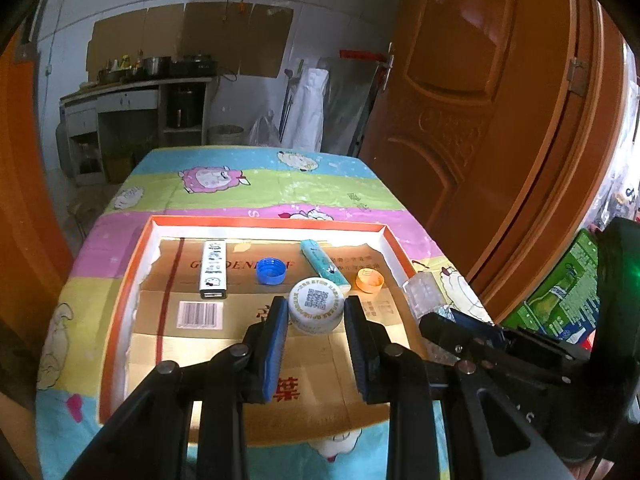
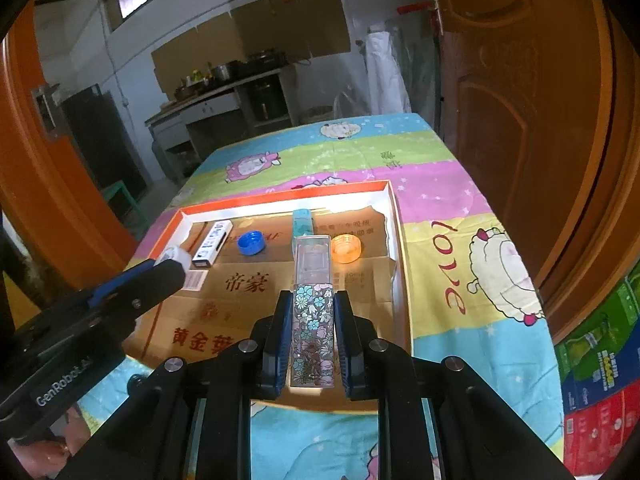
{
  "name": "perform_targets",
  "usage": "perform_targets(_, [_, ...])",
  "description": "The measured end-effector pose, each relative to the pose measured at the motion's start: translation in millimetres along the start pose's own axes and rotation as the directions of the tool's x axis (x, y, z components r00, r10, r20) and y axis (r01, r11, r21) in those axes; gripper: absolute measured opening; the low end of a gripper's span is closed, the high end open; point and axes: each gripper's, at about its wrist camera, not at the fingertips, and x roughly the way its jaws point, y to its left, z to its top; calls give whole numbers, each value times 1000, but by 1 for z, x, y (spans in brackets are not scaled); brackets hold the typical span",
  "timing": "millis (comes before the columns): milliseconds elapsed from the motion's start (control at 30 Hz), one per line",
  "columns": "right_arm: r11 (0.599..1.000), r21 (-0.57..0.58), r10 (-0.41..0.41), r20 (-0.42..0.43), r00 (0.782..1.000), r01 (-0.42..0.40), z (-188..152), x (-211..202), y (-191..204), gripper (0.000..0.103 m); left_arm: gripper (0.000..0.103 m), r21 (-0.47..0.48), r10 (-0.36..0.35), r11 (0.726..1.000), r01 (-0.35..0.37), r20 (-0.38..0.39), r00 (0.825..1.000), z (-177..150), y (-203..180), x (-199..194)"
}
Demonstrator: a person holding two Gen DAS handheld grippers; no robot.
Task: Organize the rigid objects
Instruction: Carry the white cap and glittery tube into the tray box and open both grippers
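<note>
Blue pads on the left gripper (image 1: 316,312) were clamped on either side of a white round cap (image 1: 317,307) printed with a square code, holding it above the near middle of the orange-rimmed tray (image 1: 264,222). The right gripper (image 2: 313,320) was closed narrowly on a tall floral-patterned bottle (image 2: 313,320) with a clear cap, gripping its patterned body so that the clear end pointed away over the tray's right half. Both grippers hung side by side over the tray, the right one just to the right of the left. Cardboard lined the tray floor, and on it along the far side lay a white lighter (image 1: 214,270) at the left, then a blue bottle cap (image 1: 271,271), a teal tube (image 1: 322,264) lying at a slant, and an orange cap (image 1: 370,280) at the right. The tray rested on a worktop (image 1: 248,184) covered with a striped cloth showing cartoon sheep.
</note>
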Motion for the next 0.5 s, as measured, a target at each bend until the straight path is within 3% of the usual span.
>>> perform_targets(500, [1000,-1,0,-57,998,0,0,42,-12,21,29,-29,28,999,-30,-69,997,0,4,49])
